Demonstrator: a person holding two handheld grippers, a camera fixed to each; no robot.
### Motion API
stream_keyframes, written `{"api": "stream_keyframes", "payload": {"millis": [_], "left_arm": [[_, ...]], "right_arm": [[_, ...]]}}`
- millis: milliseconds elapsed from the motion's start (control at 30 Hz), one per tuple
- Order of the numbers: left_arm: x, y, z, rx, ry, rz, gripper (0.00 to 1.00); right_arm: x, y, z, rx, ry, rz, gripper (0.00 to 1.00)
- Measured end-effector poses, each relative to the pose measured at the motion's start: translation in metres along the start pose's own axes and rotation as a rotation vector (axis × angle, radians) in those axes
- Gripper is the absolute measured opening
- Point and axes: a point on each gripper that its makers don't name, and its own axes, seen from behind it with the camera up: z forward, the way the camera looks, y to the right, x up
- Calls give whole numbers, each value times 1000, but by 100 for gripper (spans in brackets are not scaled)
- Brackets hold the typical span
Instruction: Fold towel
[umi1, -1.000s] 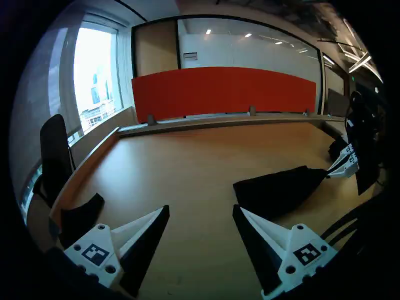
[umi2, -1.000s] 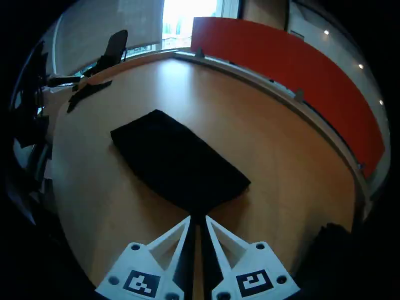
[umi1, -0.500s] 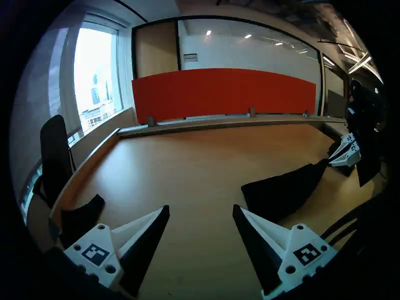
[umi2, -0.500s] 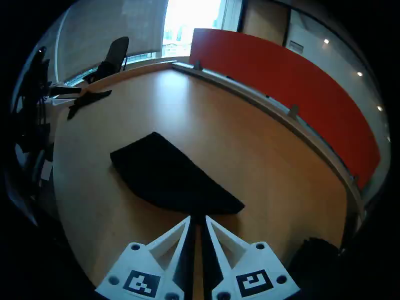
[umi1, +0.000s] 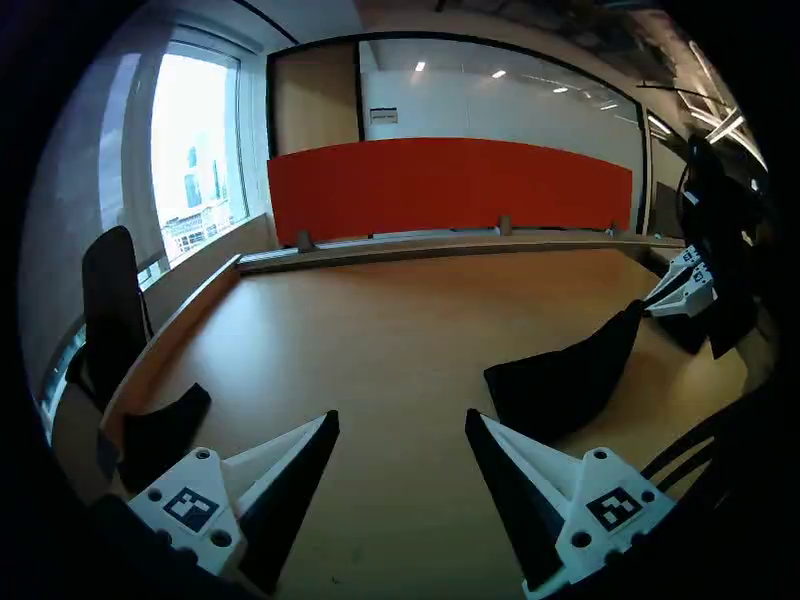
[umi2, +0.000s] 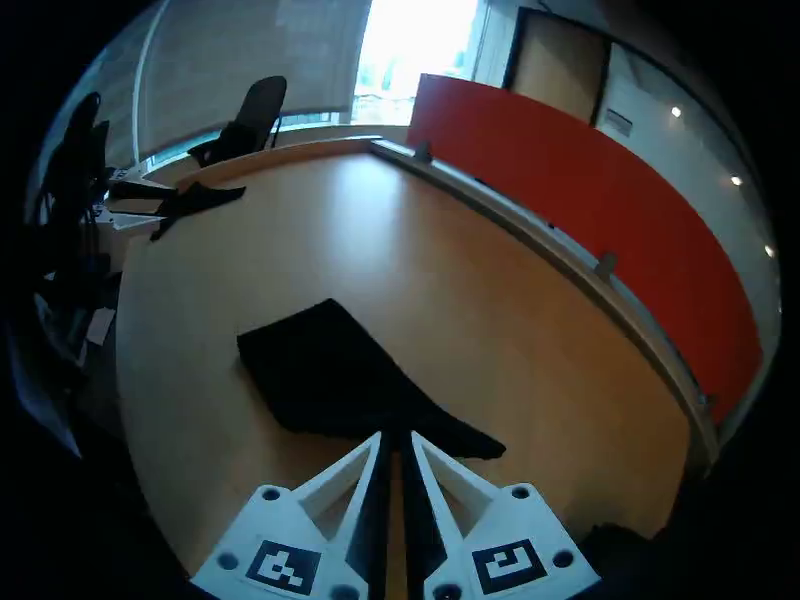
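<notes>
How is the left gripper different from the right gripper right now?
The left gripper has its fingers spread wide apart, while the right gripper has its fingers squeezed almost together. The left gripper holds nothing, with the wooden table showing between its fingers. The right gripper pinches a corner of the black towel and holds that corner up off the table. Both grippers are white with black inner sides and square markers.

So the right gripper has its fingers pinched on a corner of the black towel, the rest draping onto the wooden table, with a red divider along the far edge.
</notes>
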Motion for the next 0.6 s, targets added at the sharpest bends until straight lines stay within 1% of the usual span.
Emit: {"api": "stream_keyframes", "payload": {"millis": [133, 300, 600], "left_arm": [[-2, -1, -3, 5, 2, -15, 94], [-3, -4, -7, 16, 5, -26, 94], [-6, -16, -19, 46, 7, -50, 94]], "right_arm": [[18, -7, 6, 22, 7, -36, 6], [38, -22, 17, 62, 18, -77, 6], [60, -55, 44, 140, 25, -135, 6]]}}
